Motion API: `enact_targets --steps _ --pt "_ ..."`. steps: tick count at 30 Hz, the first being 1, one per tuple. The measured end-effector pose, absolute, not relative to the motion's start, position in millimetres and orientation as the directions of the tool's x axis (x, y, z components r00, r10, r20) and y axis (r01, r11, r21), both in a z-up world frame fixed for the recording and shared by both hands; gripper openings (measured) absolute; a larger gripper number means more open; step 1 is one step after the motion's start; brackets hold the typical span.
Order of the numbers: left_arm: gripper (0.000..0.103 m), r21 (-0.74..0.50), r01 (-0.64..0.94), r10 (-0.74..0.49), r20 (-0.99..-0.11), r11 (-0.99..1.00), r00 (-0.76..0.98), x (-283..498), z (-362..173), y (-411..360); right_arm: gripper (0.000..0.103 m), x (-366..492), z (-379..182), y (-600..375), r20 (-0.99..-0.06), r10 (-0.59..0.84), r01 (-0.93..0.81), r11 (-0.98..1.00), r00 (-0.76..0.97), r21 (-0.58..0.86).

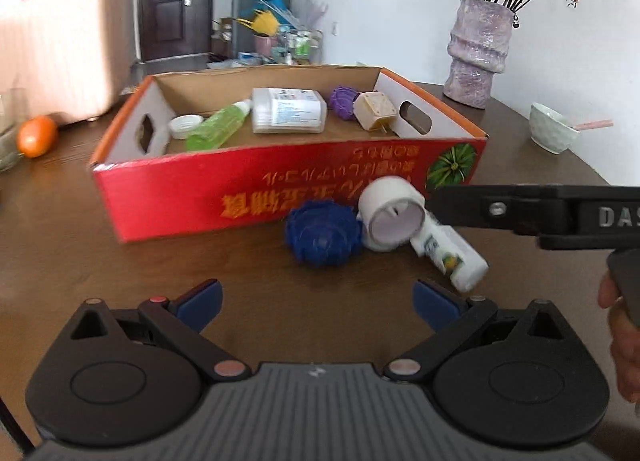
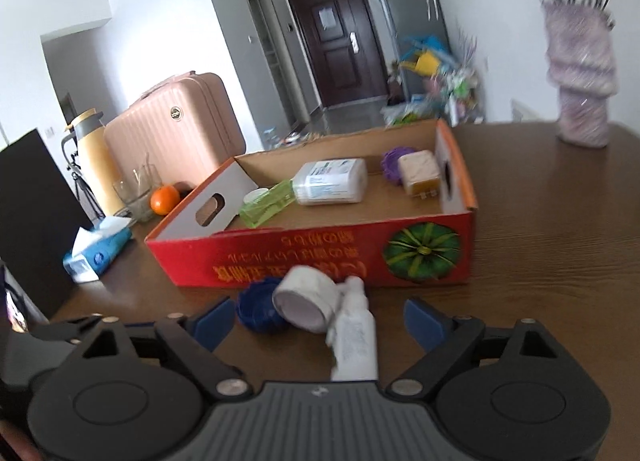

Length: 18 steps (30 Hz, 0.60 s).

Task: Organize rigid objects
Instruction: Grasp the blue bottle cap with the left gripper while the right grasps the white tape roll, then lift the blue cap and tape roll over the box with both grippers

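Observation:
A red cardboard box (image 1: 256,197) (image 2: 320,261) stands on the brown table. It holds a green bottle (image 1: 218,125), a white tub (image 1: 290,111), a purple ball (image 1: 343,101) and a beige plug (image 1: 374,111). In front of the box lie a blue spiky ball (image 1: 324,233) (image 2: 260,309), a white tape roll (image 1: 390,213) (image 2: 306,299) and a white bottle (image 1: 452,257) (image 2: 354,337). My left gripper (image 1: 318,303) is open and empty, just short of the blue ball. My right gripper (image 2: 316,319) is open, with the roll and the bottle between its fingers.
A lilac vase (image 1: 478,57) with dried roses stands at the back right, and a pale bowl (image 1: 554,127) to its right. An orange (image 1: 37,136) and a glass (image 2: 138,193) sit at the left. A tissue pack (image 2: 98,251), a thermos (image 2: 96,159) and a pink suitcase (image 2: 176,125) are further left.

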<state>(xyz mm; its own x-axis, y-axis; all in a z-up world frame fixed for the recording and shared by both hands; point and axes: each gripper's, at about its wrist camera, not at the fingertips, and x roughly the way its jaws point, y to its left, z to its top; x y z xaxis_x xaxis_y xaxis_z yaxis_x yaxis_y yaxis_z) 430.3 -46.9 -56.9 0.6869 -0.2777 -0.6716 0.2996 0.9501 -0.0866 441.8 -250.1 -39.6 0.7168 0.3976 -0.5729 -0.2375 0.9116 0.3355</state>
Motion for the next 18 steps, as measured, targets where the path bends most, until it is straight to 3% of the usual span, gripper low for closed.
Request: enact_targets --steps 2,5,7,9,10,11,18 --pt "0.099 -0.084 0.327 -0.298 -0.663 0.941 0.687 443.6 -59.1 -49.3 0.081 459.0 -45.4 -244.2 -0.584 0.421 -0.238 0.9 0.694 0.366" --pt "0.085 -0.065 0.362 -0.315 -0.647 0.93 0.694 457.7 -64.6 -53.5 0.069 475.2 -55.2 -235.4 -0.589 0.445 -0.246 0.888 0.675 0.389" --pt "0.063 -0.041 0.371 -0.307 -0.649 0.928 0.696 464.8 -70.6 -55.6 0.062 477.9 -61.1 -229.8 -0.582 0.434 -0.249 0.894 0.687 0.372" --pt "0.054 -0.04 0.371 -0.307 -0.646 0.928 0.699 467.4 -77.0 -54.7 0.055 477.9 -65.8 -224.6 -0.583 0.409 -0.255 0.909 0.702 0.331" --pt "0.053 -0.029 0.371 -0.305 -0.633 0.928 0.712 466.4 -78.6 -54.9 0.044 479.6 -68.6 -224.4 -0.59 0.419 -0.263 0.905 0.69 0.335" --pt "0.053 -0.031 0.379 -0.313 -0.627 0.925 0.713 466.3 -79.2 -55.1 0.043 481.9 -71.0 -225.5 -0.589 0.432 -0.264 0.898 0.683 0.352" --pt "0.053 -0.064 0.399 -0.352 -0.61 0.915 0.709 465.7 -80.5 -53.1 0.042 480.5 -74.5 -226.6 -0.569 0.433 -0.27 0.897 0.699 0.351"
